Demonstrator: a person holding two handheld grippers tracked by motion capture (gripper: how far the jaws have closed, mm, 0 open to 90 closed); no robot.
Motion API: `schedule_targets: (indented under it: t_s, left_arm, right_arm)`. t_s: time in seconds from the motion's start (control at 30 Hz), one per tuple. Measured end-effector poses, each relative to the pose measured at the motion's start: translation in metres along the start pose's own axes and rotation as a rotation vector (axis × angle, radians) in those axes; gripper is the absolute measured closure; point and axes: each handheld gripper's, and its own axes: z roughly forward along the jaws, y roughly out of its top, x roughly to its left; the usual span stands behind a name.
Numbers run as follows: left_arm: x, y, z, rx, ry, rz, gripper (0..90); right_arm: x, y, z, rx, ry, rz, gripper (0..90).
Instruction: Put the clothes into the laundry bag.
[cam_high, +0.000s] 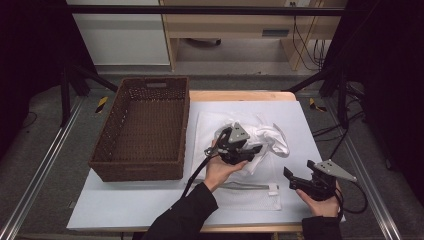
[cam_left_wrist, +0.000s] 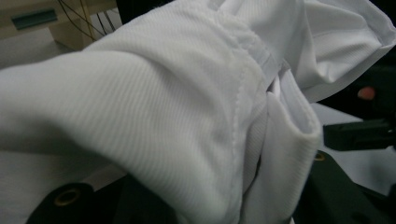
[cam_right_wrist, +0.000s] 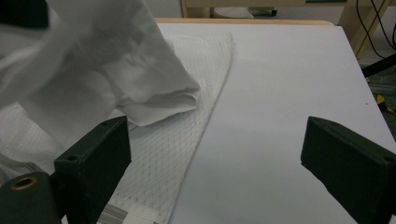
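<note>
A crumpled white garment (cam_high: 274, 137) lies on a white mesh laundry bag (cam_high: 250, 199) in the middle of the table. My left gripper (cam_high: 251, 150) is low over the heap, and its jaws are buried in the garment (cam_left_wrist: 187, 107), which bunches between them and drapes over them. My right gripper (cam_high: 299, 171) hovers near the front right of the table, open, with nothing between its jaws. In the right gripper view the right gripper (cam_right_wrist: 217, 140) faces the bare sheet, with the garment (cam_right_wrist: 116, 70) and the mesh bag (cam_right_wrist: 187, 135) to its left.
A brown wicker basket (cam_high: 135, 170) with nothing in it stands at the table's left. A white sheet (cam_high: 300, 112) covers the tabletop. The mesh bag's zipper end (cam_high: 272, 189) lies near the front edge. Dark frame posts stand at both sides.
</note>
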Motion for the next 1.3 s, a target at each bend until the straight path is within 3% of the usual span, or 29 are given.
schedule_targets:
  t_s: [0.2, 0.37, 0.47, 0.57, 0.7, 0.83, 0.93, 1.1, 1.2, 1.3]
  left_arm:
    - [-0.001, -0.024, 0.026, 0.093, -0.007, 0.001, 57.0]
    - [-0.002, -0.039, 0.04, 0.157, -0.006, -0.017, 49.8]
    - [-0.002, -0.043, 0.043, 0.193, -0.029, -0.023, 47.6]
    - [-0.005, -0.044, 0.04, 0.191, -0.022, 0.026, 46.2]
    - [-0.007, -0.035, 0.023, 0.143, 0.007, 0.072, 44.5]
    - [-0.004, -0.023, -0.002, 0.116, 0.003, 0.051, 44.5]
    - [-0.001, -0.019, -0.024, 0.128, 0.01, 0.028, 44.9]
    - [0.002, -0.035, -0.057, 0.108, -0.005, -0.007, 44.6]
    - [0.0, -0.051, -0.073, 0.091, 0.036, 0.0, 45.3]
    - [-0.001, -0.065, -0.084, 0.106, 0.039, -0.009, 45.5]
  right_arm:
    - [0.001, 0.001, -0.002, -0.014, 0.014, 0.002, 10.9]
    - [0.001, 0.002, -0.002, -0.019, 0.018, 0.001, 11.2]
    - [0.002, 0.003, -0.003, -0.024, 0.022, -0.002, 11.2]
    - [0.003, 0.003, -0.004, -0.028, 0.028, 0.0, 11.2]
    - [0.003, 0.004, -0.003, -0.031, 0.033, 0.003, 11.1]
    - [0.006, 0.006, -0.002, -0.037, 0.05, -0.008, 10.6]
    - [0.011, 0.009, -0.001, -0.042, 0.075, -0.024, 10.0]
    - [0.022, 0.015, 0.008, -0.023, 0.115, -0.056, 9.4]
    - [0.031, 0.018, 0.014, -0.005, 0.121, -0.082, 8.4]
    - [0.036, 0.02, 0.023, 0.006, 0.147, -0.096, 8.0]
